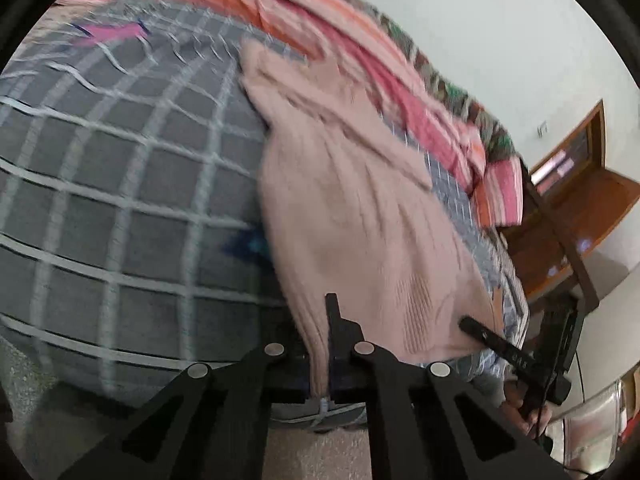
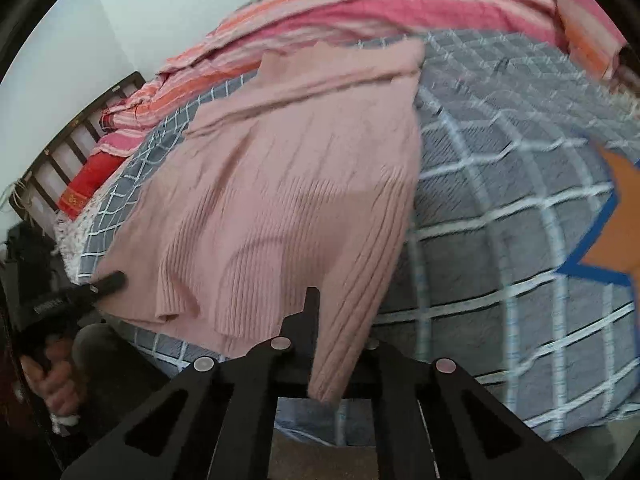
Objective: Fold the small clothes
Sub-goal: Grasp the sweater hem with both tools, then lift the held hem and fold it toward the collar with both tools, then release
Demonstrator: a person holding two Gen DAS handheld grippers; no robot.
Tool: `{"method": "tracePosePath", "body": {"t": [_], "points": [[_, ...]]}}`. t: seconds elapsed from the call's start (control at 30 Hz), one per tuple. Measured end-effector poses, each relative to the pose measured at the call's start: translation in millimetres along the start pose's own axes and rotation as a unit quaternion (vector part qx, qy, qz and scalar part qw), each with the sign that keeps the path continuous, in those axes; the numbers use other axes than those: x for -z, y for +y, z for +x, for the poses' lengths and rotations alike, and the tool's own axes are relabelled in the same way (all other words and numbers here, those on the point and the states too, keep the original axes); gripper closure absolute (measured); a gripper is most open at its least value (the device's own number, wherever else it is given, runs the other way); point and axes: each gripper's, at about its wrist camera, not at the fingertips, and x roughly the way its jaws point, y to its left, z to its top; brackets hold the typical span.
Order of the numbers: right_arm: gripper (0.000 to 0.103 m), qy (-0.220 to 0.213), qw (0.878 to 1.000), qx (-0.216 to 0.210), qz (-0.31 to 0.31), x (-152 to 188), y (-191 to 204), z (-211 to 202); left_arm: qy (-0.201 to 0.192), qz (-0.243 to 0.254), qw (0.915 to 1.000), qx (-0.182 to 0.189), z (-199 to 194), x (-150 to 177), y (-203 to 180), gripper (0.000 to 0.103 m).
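Note:
A pale pink ribbed knit sweater (image 1: 360,208) lies stretched over the grey checked bedspread (image 1: 120,200), hem towards me. My left gripper (image 1: 324,320) is shut on the hem's left corner, which drapes down between the fingers. The right gripper's finger (image 1: 496,340) shows at the hem's other corner. In the right wrist view the sweater (image 2: 288,200) runs away from me, and my right gripper (image 2: 320,312) is shut on its right hem corner. The left gripper (image 2: 108,282) sits at the far hem corner, held by a hand (image 2: 56,376).
A striped pink and orange blanket (image 2: 360,12) is bunched along the bed's far side. A wooden headboard (image 2: 72,140) and red pillow (image 2: 92,180) are at the left. A wooden shelf (image 1: 576,208) stands beside the bed. An orange star patch (image 2: 620,224) marks the bedspread (image 2: 500,200).

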Motion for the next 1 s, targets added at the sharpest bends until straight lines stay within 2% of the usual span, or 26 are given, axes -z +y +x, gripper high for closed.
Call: {"method": "tracePosePath", "body": {"t": [0.07,0.17,0.33,0.43,0.5,0.6,0.63,0.67,0.77,1.0], "points": [[0.099,-0.007,1.0,-0.003,0.015,0.5,-12.3,-8.4,-0.01,-0.008,0.9999,-0.005,-9.1,-2.4,6.5,0.097],[0.099,0.01,0.999,-0.018,0.041,0.4,-23.3,-4.4,0.005,-0.008,0.9999,-0.008,-3.2,-1.2,8.0,0.097],[0.095,0.021,1.0,-0.009,0.015,3.5,-4.9,1.3,0.05,-0.016,0.9986,-0.004,16.9,10.1,3.5,0.096],[0.094,0.03,0.999,-0.012,0.014,6.7,-2.1,4.8,0.054,-0.006,0.9984,-0.013,20.5,14.6,-0.1,0.096],[0.091,0.037,0.999,-0.018,0.025,7.4,-3.5,8.2,0.047,-0.006,0.9989,-0.009,19.0,15.5,-0.8,0.089],[0.091,0.039,0.998,-0.029,0.038,5.5,-4.1,10.7,0.039,-0.015,0.9991,-0.009,18.8,13.4,-0.1,0.091],[0.094,0.039,0.998,-0.031,0.041,4.4,-4.2,10.2,0.034,-0.015,0.9993,-0.006,16.2,13.0,0.4,0.091],[0.098,0.032,0.998,-0.034,0.042,3.4,-3.8,7.7,0.026,-0.016,0.9995,-0.003,12.5,11.5,0.1,0.093],[0.098,0.003,0.998,-0.042,0.041,-4.5,-1.4,-8.5,-0.011,-0.023,0.9991,0.036,-8.8,2.5,0.8,0.095],[0.098,-0.072,0.991,-0.087,0.067,-46.7,-3.4,-44.6,-0.07,-0.029,0.995,0.065,-41.5,-40.5,-11.6,0.095]]}}
